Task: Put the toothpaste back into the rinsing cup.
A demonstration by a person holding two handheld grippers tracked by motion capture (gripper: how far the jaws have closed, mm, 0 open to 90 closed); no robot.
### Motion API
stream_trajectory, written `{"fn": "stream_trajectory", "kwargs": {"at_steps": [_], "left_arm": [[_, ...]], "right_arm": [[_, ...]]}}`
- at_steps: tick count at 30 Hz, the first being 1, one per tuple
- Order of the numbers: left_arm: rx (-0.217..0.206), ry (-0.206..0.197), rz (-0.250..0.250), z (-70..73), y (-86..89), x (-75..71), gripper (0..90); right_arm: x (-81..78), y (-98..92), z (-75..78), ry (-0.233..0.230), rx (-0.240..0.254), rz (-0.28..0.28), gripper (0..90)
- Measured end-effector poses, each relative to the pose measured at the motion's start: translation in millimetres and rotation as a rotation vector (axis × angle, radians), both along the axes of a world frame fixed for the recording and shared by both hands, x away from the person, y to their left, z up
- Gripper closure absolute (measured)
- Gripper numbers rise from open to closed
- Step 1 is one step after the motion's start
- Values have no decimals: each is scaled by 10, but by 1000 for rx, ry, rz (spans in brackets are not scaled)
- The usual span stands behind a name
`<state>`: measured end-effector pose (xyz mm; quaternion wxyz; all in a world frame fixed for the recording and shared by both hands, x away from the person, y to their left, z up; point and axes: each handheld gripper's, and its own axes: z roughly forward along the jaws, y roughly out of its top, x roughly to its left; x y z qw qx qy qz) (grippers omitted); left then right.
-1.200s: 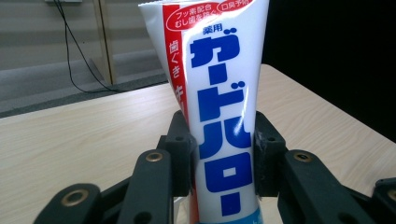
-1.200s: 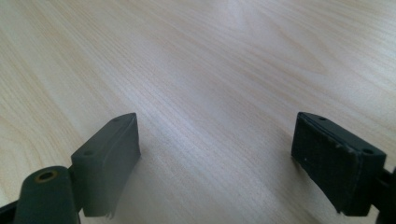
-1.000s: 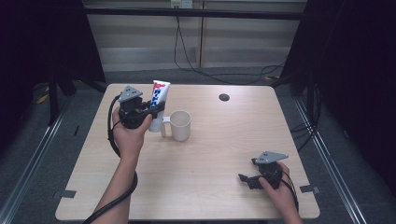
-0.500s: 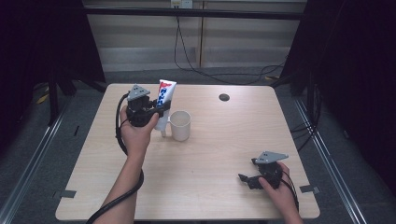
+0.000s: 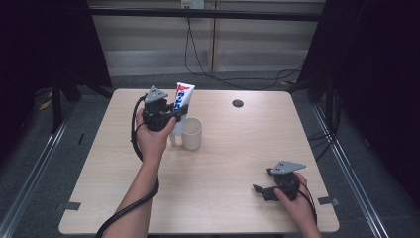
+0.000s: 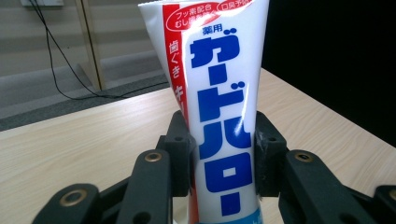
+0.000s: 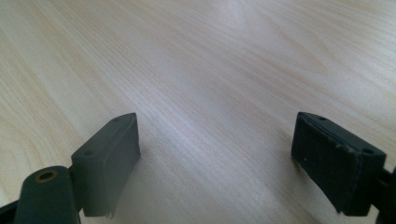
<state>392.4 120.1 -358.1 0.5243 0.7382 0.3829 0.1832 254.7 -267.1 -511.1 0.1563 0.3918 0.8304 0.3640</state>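
1. The left gripper (image 5: pixel 174 115) holds a toothpaste tube (image 5: pixel 182 99), its jaws clamped on the tube's two sides; in the left gripper view the pads (image 6: pixel 180 149) press against the tube (image 6: pixel 219 107) from either side.
2. The tube stands nearly upright, long axis vertical, with its flat crimped end on top and tilted slightly toward the far edge of the table (image 5: pixel 237 148). Its lower end is hidden behind the gripper.
3. It is white with a red stripe and large blue Japanese lettering that runs down its length.
4. The tube is held above the table's far left part, just beside a white cup (image 5: pixel 192 134) that stands upright on the tabletop.
5. The right gripper (image 5: pixel 265 191) rests low at the near right of the table, jaws spread wide with only bare wood (image 7: pixel 210 93) between them.
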Motion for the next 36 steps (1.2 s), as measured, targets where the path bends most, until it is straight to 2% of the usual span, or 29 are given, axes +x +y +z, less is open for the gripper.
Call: {"fn": "stream_trajectory", "kwargs": {"at_steps": [11, 19, 36], "left_arm": [[8, 8, 6, -93, -85, 97, 654], [-3, 1, 9, -107, -124, 146, 652], [15, 1, 9, -167, -280, 272, 647]], "right_arm": [[-1, -2, 0, 1, 2, 1, 150], [-2, -1, 1, 3, 3, 1, 150], [-3, -1, 0, 2, 2, 1, 151]]}}
